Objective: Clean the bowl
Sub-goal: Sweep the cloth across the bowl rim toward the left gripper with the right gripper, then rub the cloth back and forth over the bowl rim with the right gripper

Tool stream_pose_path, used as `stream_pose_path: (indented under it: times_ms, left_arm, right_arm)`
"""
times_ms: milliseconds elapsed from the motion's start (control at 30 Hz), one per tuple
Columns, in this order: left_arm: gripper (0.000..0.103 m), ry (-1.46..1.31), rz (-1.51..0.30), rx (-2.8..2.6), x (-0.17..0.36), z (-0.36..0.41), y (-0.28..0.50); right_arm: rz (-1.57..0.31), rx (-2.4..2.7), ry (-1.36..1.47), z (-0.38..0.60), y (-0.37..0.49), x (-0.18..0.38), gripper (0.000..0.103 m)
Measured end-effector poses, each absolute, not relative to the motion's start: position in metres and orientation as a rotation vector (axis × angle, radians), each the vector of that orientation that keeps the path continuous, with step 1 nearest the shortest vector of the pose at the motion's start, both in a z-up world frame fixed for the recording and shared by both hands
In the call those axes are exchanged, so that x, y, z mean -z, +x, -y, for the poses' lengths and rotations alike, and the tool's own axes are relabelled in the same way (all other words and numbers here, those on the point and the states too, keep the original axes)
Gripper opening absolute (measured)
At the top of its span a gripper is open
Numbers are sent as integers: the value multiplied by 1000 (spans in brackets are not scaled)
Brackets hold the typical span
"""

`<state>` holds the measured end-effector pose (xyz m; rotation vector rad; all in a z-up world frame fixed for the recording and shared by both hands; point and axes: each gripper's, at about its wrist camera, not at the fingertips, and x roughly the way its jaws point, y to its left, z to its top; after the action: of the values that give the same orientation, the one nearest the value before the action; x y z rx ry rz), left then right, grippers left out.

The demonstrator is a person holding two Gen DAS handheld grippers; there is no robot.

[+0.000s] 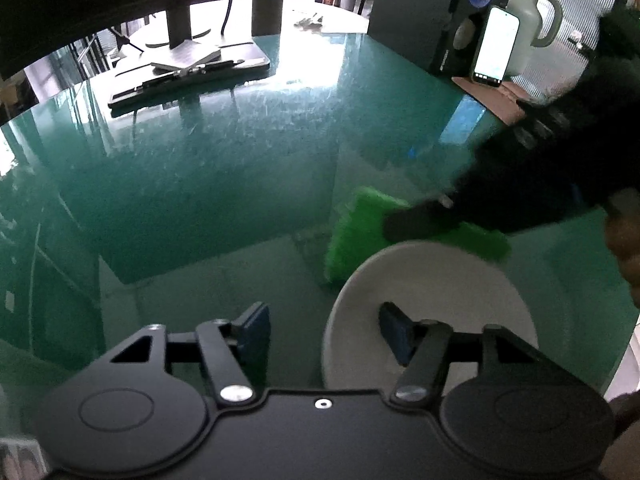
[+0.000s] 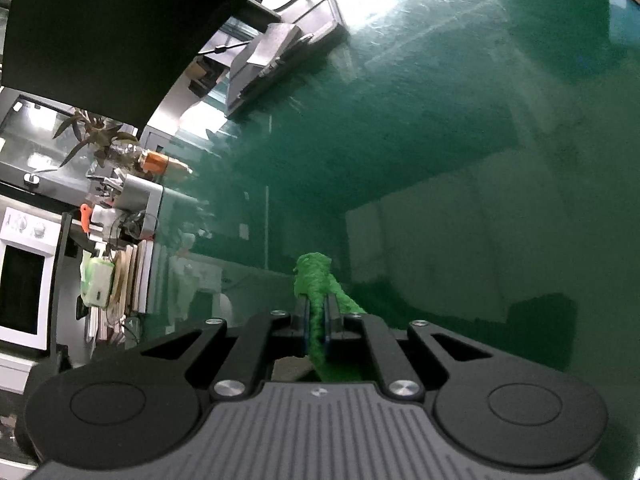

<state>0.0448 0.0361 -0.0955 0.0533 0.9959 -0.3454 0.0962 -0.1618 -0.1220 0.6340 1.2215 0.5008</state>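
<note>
Left hand-held gripper [image 1: 322,332]: jaws wide, astride the near rim of the bowl [image 1: 436,288], not gripping.
Right hand-held gripper [image 2: 316,320]: clamped on green cloth [image 2: 316,280].
Bowl: on tabletop [image 1: 240,152], interior looks clean.
Remaining: probably only putting the cloth down.

No legible text, labels, brands or numbers found. Vertical marking on the black speaker [image 1: 460,20] too small to read. Lit phone screen [image 1: 495,44] overexposed; content unreadable. Microwave [image 2: 24,280] dial markings blurred.
</note>
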Motion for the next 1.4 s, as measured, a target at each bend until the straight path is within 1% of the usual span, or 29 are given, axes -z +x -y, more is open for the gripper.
stream_pose_path:
  times_ms: [67,100,267,300,333,367,400,433,467,600,700,867,1167,1400]
  left_arm:
    - [78,50,-992,336,95,-39,49]
    - [75,54,-990,331,93,-39,49]
    - [75,62,-1003,350,88,-40,42]
    - [72,72,-1011,350,89,-39,39]
    - [67,84,-1020,348,90,-37,35]
    - [53,92,-1029,346,92,-36,33]
    - [42,89,-1032,346,94,-36,32]
    - [37,72,-1031,349,94,-37,31]
    - [34,60,-1030,345,93,-37,30]
    - [32,63,-1019,336,93,-37,31]
    - [32,67,-1015,335,93,-36,32]
    - [32,67,-1010,333,93,-36,30]
    - [35,67,-999,331,95,-34,29]
    - [36,74,-1000,336,94,-33,28]
  right_arm:
    - [-1241,-493,645,171,93,123,6]
    - [-1249,-491,651,175,92,124,6]
    - [-1247,-452,751,194,88,132,6]
    - [-1240,-444,765,196,89,133,6]
    - [-1236,-433,778,197,89,135,6]
    - [-1234,-424,791,198,90,136,6]
    - [-1235,-422,796,198,91,137,6]
    - [-1239,-423,797,198,91,138,6]
    - [-1243,-426,795,196,92,139,6]
    - [-1265,-446,787,188,95,143,6]
    - [-1287,-478,782,173,102,144,6]
    - [-1270,-517,788,148,112,138,8]
    - [-1343,-436,873,179,105,153,8]
    - [-1299,-454,899,153,111,145,11]
